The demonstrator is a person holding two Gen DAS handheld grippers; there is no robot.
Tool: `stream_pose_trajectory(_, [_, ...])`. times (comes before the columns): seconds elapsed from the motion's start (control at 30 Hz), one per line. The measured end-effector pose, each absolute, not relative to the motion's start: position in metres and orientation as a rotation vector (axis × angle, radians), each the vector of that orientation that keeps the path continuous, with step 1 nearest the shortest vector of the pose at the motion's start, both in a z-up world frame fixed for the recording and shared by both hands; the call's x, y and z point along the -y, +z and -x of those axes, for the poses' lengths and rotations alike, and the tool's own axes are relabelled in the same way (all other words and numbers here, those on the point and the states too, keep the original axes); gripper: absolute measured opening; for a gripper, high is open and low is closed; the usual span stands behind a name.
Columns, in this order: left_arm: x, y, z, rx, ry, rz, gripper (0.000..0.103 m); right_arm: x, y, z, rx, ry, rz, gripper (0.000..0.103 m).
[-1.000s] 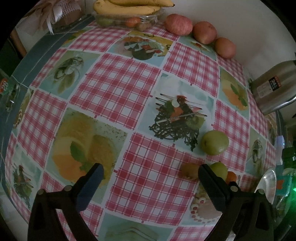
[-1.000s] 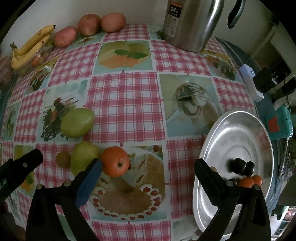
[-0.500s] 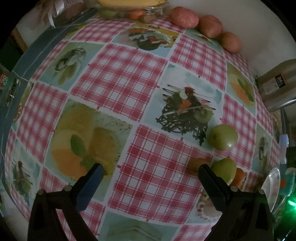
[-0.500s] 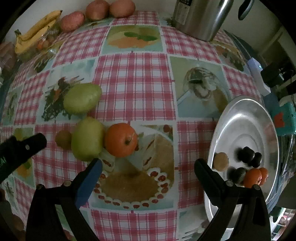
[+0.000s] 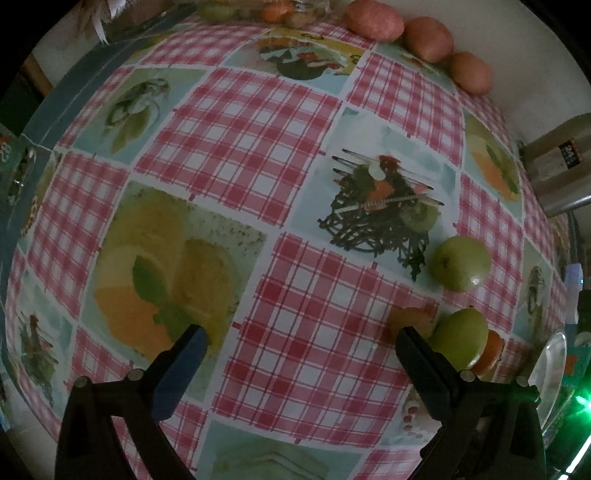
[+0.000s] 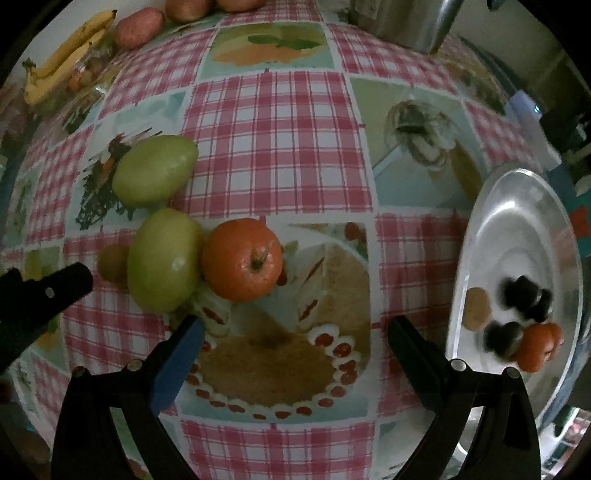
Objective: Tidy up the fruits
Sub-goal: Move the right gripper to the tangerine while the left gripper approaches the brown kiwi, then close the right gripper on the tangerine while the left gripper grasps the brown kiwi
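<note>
In the right wrist view an orange-red apple (image 6: 242,258) lies on the checked tablecloth, touching a green apple (image 6: 164,258); a second green apple (image 6: 155,170) and a small brown fruit (image 6: 112,260) lie beside them. My right gripper (image 6: 293,341) is open and empty, just short of the orange-red apple. A metal plate (image 6: 517,206) at right holds several small dark, brown and orange fruits. My left gripper (image 5: 301,345) is open and empty; the green apples (image 5: 460,341) (image 5: 461,263) and the brown fruit (image 5: 410,323) lie by its right finger.
Three reddish fruits (image 5: 428,38) line the far wall. Bananas (image 6: 62,55) lie on a clear container at the far left. A steel kettle (image 6: 402,20) stands at the back. The left gripper's finger (image 6: 55,291) shows at the left in the right wrist view.
Both grippers have moved forward and lower towards the fruit cluster; the apples look bigger and nearer. Both stay open and empty.
</note>
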State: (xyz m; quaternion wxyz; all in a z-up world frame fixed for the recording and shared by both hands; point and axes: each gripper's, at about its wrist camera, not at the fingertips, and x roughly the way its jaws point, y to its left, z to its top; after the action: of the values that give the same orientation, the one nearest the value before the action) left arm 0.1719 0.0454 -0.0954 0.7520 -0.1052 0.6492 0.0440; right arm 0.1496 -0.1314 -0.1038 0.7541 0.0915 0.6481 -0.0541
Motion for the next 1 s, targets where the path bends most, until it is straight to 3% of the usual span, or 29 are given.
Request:
stream_pose_trajectory(0.57, [-0.045, -0.095, -0.179, -1.408, 0.055, 0.315, 0.103, 0.136, -0.101, -0.147, -1.395, -0.098, -0.275, 0.102])
stream_pose_trajectory(0.77, [-0.051, -0.092, -0.181, -1.376, 0.018, 0.377, 0.101, 0.154, -0.08, -0.144, -1.288, -0.071, -0.427, 0.092])
stream_pose_trajectory(0.87, [-0.048, -0.09, -0.182, -1.372, -0.031, 0.396, 0.094, 0.161, -0.071, -0.143, -1.235, -0.043, -0.485, 0.084])
stream_pose_trajectory(1.0, [-0.034, -0.091, -0.184, -1.364, -0.08, 0.388, 0.087, 0.168, -0.074, -0.148, -1.23, -0.028, -0.528, 0.059])
